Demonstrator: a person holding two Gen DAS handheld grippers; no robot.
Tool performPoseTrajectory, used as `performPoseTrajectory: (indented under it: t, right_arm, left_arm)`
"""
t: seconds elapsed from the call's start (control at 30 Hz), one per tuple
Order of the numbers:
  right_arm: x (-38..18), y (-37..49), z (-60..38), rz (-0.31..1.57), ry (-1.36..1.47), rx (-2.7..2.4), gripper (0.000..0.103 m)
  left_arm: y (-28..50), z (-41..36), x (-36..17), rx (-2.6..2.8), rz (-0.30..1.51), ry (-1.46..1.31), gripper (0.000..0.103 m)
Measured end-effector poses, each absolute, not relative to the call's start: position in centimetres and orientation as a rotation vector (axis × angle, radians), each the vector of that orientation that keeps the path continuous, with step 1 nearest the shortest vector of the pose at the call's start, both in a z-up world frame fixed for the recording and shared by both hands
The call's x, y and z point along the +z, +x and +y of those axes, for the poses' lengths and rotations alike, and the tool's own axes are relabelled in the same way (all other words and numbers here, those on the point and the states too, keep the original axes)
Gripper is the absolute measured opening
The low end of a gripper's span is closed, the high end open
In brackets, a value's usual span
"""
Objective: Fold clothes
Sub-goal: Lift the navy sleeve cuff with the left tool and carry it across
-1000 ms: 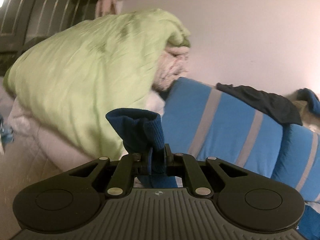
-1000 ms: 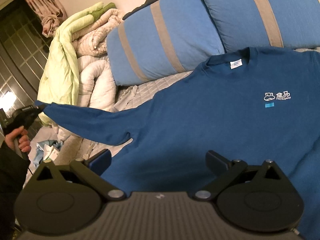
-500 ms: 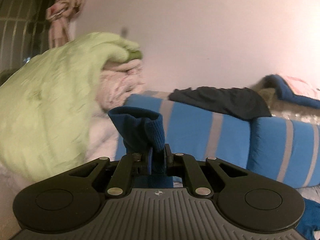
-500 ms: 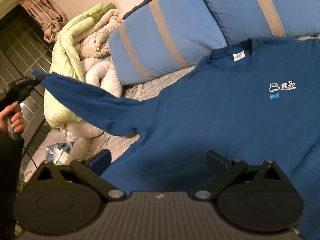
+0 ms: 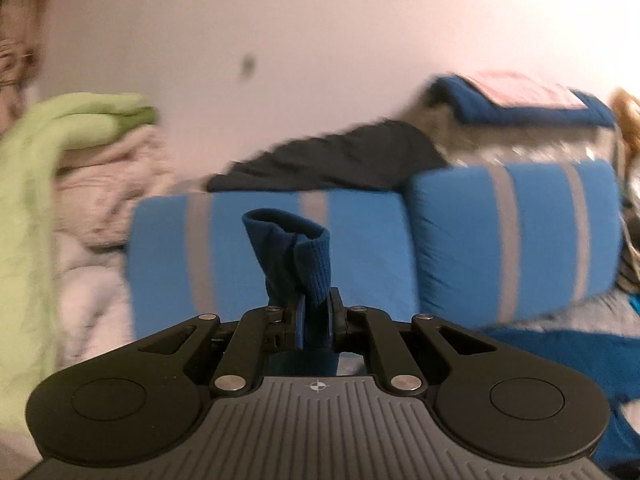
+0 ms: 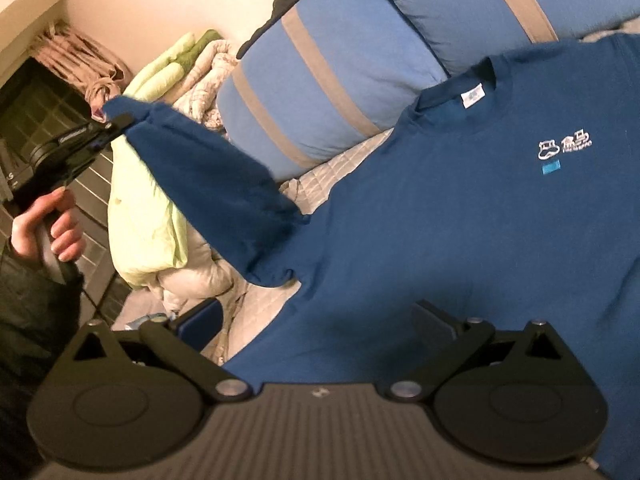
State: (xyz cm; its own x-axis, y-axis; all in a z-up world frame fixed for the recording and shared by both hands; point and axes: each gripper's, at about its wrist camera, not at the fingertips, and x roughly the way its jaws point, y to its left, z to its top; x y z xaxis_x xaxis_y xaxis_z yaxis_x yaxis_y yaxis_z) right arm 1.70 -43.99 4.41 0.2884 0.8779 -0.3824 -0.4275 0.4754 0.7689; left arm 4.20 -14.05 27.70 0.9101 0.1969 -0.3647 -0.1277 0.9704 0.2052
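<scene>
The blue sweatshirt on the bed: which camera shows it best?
The right wrist view: the blue sweatshirt lies spread out there, collar, logo and raised sleeve all visible. The left wrist view shows only the cuff pinched in the left gripper, plus a blurred strip of blue fabric.

Left gripper (image 5: pixel 315 322) clamps navy sleeve cuff (image 5: pixel 294 258) before striped blue pillows (image 5: pixel 516 232).

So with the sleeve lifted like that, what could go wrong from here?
1. The left gripper pinches only the sleeve cuff; it may slip free mid-fold.
2. The right gripper hovers open over the sweatshirt, so nothing pins the body and it could drag.
3. The hanging sleeve may land bunched.
</scene>
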Motion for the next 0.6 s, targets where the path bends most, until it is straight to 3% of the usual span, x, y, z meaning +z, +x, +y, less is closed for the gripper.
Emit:
performPoseTrajectory:
  t: [0.03, 0.07, 0.1, 0.17, 0.33, 0.43, 0.6]
  right_arm:
    - [4.4, 1.7, -43.9, 0.898, 0.596, 0.944, 0.103]
    - [4.4, 1.7, -43.8, 0.899, 0.591, 0.947, 0.103]
    - [4.4, 1.7, -43.7, 0.900, 0.584, 0.950, 0.103]
    - [4.4, 1.6, -43.5, 0.901, 0.570, 0.958, 0.103]
    - [4.5, 1.5, -43.6, 0.893, 0.561, 0.969, 0.103]
    - [4.4, 1.6, -43.7, 0.895, 0.574, 0.965, 0.103]
    - [4.6, 1.6, -44.1, 0.885, 0.582, 0.961, 0.103]
  left_arm:
    - [4.7, -15.1, 27.1, 0.134, 0.409, 0.195, 0.013]
    - [5.1, -16.1, 26.4, 0.096, 0.424, 0.210, 0.022]
    - [5.3, -16.9, 25.7, 0.062, 0.436, 0.222, 0.038]
    - [5.3, -18.2, 24.7, 0.008, 0.444, 0.241, 0.051]
    - [4.1, -18.2, 23.9, -0.031, 0.461, 0.229, 0.056]
    - [2.7, -16.6, 24.1, -0.008, 0.468, 0.232, 0.066]
    - [-0.2, -13.5, 25.1, 0.059, 0.495, 0.193, 0.066]
